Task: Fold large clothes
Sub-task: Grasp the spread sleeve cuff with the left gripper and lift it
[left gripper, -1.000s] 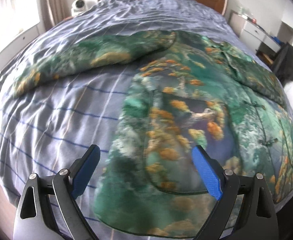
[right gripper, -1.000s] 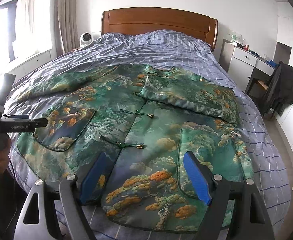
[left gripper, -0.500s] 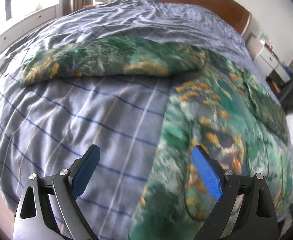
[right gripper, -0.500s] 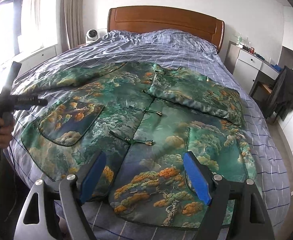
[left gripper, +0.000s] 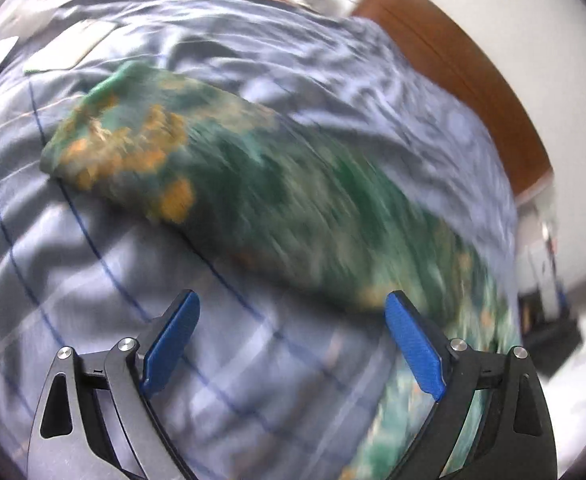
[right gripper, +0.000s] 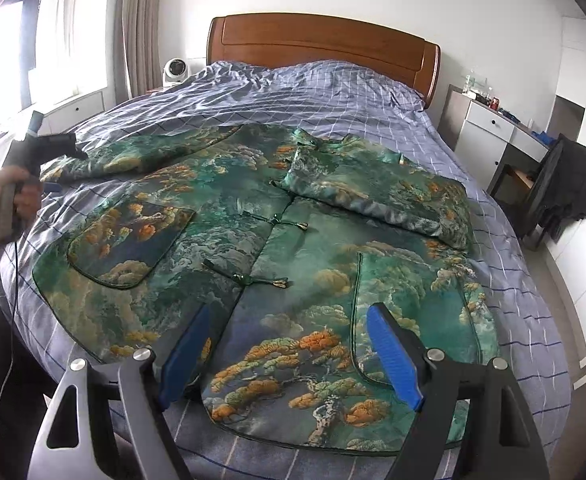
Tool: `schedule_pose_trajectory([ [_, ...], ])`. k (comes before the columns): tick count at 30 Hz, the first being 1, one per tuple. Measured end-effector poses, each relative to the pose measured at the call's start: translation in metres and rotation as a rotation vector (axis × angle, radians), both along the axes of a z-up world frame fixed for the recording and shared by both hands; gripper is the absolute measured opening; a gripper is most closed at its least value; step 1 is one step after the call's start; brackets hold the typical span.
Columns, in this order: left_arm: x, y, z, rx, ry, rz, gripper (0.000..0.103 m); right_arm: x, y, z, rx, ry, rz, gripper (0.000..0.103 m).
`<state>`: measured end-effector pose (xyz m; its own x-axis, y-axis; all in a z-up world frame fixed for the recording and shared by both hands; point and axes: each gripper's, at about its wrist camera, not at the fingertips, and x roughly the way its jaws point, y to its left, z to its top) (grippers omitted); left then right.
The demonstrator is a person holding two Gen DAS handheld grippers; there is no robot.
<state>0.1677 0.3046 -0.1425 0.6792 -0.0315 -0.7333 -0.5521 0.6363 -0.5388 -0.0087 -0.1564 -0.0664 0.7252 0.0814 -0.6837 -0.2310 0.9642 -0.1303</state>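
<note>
now that i've swung the left gripper (left gripper: 293, 340) off the jacket body and out along the bed's left side, its cam is filled with the spread-out left sleeve (left gripper: 221, 172) rather than the pocket panel it had under it a sec ago. the view is smeared w/ motion blur and tilted, so the wrist has rolled as it travelled. jaws stand wide apart w/ only striped duvet (left gripper: 73, 280) between them, nothing pinched. from the right cam i can see the hand (right gripper: 13, 196) holding that tool near the sleeve's cuff end, by the window side of the bed.

the right gripper (right gripper: 289, 344) hasn't budged: same framing as before, jaws spread wide, hovering over the bottom hem of the jacket (right gripper: 277, 248), nothing clamped. whether the pads touch cloth i can't tell.

the jacket itself lies face up across the duvet, frog buttons done up the middle, collar toward the headboard (right gripper: 321, 44). the right sleeve (right gripper: 377, 196) is already folded in across the chest; the left one is stretched flat outward, well clear of the body.

so imo the shift means i'm lining up for the matching fold: grab the left cuff, bring it over the chest to mirror the other. task looks early-mid, sleeves first, then body folds. cuff edge is blurred atm, so i'd let the cam settle before closing.
</note>
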Motion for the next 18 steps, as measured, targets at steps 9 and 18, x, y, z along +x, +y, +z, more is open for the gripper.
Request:
schedule_pose_trajectory([
  [9,0.025,0.052,-0.022,-0.091,0.021,0.204,0.072,0.001,0.008,-0.007,-0.016,0.021,0.027,0.082],
  [18,0.029,0.012,0.042,0.274,0.004,0.108,0.01,0.004,0.012,-0.01,-0.003,0.041,0.031,0.082],
])
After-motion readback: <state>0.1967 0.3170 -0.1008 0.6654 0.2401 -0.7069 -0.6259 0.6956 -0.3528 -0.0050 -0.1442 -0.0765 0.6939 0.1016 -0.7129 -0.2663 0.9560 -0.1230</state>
